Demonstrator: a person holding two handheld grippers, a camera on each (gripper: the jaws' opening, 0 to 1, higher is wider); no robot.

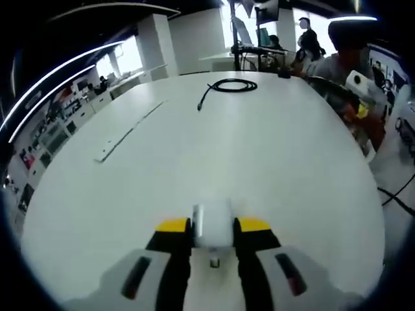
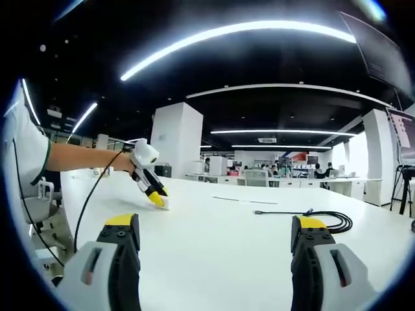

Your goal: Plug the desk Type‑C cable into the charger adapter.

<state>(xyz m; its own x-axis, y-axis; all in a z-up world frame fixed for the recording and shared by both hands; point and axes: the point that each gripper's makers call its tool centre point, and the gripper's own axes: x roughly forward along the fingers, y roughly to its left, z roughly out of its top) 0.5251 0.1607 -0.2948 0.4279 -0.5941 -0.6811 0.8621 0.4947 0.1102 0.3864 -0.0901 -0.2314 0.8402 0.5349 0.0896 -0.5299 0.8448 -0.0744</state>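
My left gripper (image 1: 213, 225) is shut on the white charger adapter (image 1: 213, 223), held just above the near part of the white table (image 1: 259, 149). Far across the table lies the black Type-C cable (image 1: 230, 85), coiled, with its plug end (image 1: 200, 105) trailing toward me. In the right gripper view my right gripper (image 2: 216, 227) stands open with nothing between its yellow-tipped fingers. The cable (image 2: 327, 219) lies ahead to the right, its plug (image 2: 257, 212) pointing left. The left gripper (image 2: 157, 197), held by a person's hand, touches down on the table at the left with the adapter (image 2: 166, 204).
A thin pale strip (image 1: 126, 134) lies on the left half of the table. People (image 1: 337, 61) sit at the far right edge beside a chair. A dark cord (image 2: 91, 194) hangs from the left gripper. Desks and monitors stand in the background.
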